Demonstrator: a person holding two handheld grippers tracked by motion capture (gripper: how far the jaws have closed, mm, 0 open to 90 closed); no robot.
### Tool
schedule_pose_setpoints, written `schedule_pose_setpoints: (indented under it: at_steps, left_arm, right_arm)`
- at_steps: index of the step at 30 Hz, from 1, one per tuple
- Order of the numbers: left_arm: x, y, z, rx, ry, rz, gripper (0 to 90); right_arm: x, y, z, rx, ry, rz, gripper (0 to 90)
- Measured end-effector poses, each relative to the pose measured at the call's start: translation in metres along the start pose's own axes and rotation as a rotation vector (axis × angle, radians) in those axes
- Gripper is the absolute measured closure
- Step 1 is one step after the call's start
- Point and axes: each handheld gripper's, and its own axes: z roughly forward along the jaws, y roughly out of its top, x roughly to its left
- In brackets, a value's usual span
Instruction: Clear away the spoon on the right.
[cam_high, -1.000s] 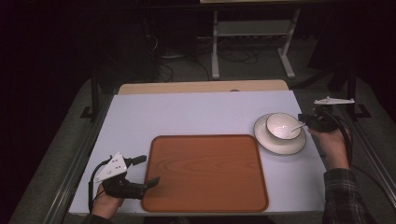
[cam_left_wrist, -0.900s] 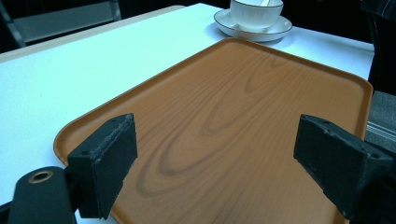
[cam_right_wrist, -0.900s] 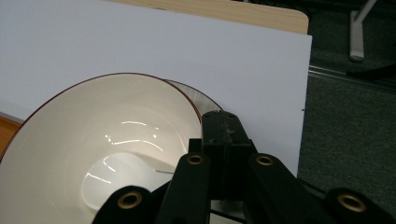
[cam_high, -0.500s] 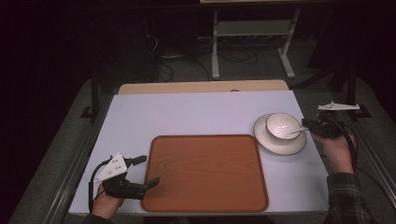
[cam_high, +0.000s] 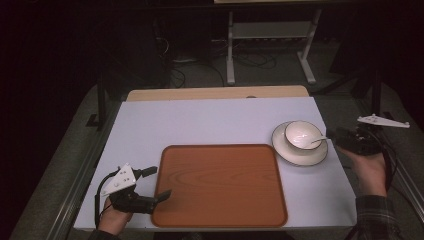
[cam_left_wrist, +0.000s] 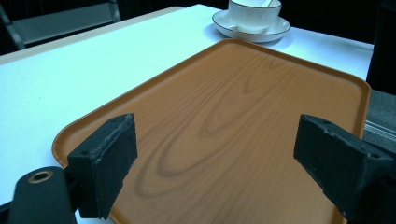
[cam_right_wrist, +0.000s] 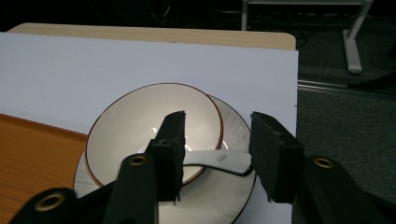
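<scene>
At right of the high view, the right gripper (cam_high: 345, 140) brackets, jaws part-open and not yet gripping, a white spoon handle (cam_right_wrist: 219, 160) that juts from the bowl (cam_high: 302, 135) on its saucer (cam_high: 300, 155) toward it, while the left gripper (cam_high: 157, 182) gapes empty over the tray (cam_high: 220, 185) at lower left.

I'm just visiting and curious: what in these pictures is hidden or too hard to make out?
- Spoon: in the right gripper view, the right gripper straddles its handle; the left jaw covers the end lying in the bowl.
- Spoon in the high view: too small to judge any contact.
- Plate: the bottom edge cuts off its near rim.
- Tray: in the left gripper view, the left gripper hides its near edge.
</scene>
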Motion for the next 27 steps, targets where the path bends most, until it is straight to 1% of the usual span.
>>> schedule_pose_setpoints:
  at_steps: [1, 3, 4, 7, 8, 10, 15, 21, 27]
  left_arm:
    - [0.0, 0.0, 0.0, 0.001, 0.0, 0.003, 12.8]
    - [0.0, 0.0, 0.0, 0.0, 0.001, 0.001, 12.8]
    - [0.0, 0.0, 0.0, 0.0, 0.001, 0.001, 12.8]
    - [0.001, 0.0, -0.001, -0.001, 0.001, 0.001, 12.8]
    - [0.001, 0.0, 0.0, 0.0, 0.001, 0.001, 12.8]
    - [0.001, 0.0, -0.001, 0.0, 0.001, 0.003, 12.8]
    - [0.001, 0.0, -0.001, 0.002, 0.002, 0.004, 12.8]
    - [0.001, 0.0, 0.0, 0.001, 0.002, 0.001, 12.8]
    - [0.001, 0.0, 0.0, 0.002, 0.001, 0.002, 12.8]
  right_arm:
    - [0.0, -0.001, -0.001, 0.0, -0.004, 0.008, 49.9]
    - [0.0, -0.005, -0.003, -0.017, -0.003, 0.04, 44.9]
    - [0.0, -0.008, -0.003, -0.018, -0.014, 0.049, 43.3]
    - [-0.002, -0.012, 0.0, -0.008, -0.026, 0.061, 40.0]
    - [-0.002, -0.013, 0.003, -0.001, -0.037, 0.06, 38.4]
    - [-0.003, -0.016, 0.007, 0.009, -0.042, 0.063, 36.9]
    - [-0.003, -0.02, 0.021, 0.042, -0.038, 0.057, 34.3]
    - [-0.002, -0.022, 0.03, 0.047, -0.028, 0.075, 33.5]
    - [-0.003, -0.025, 0.037, 0.056, -0.006, 0.092, 33.4]
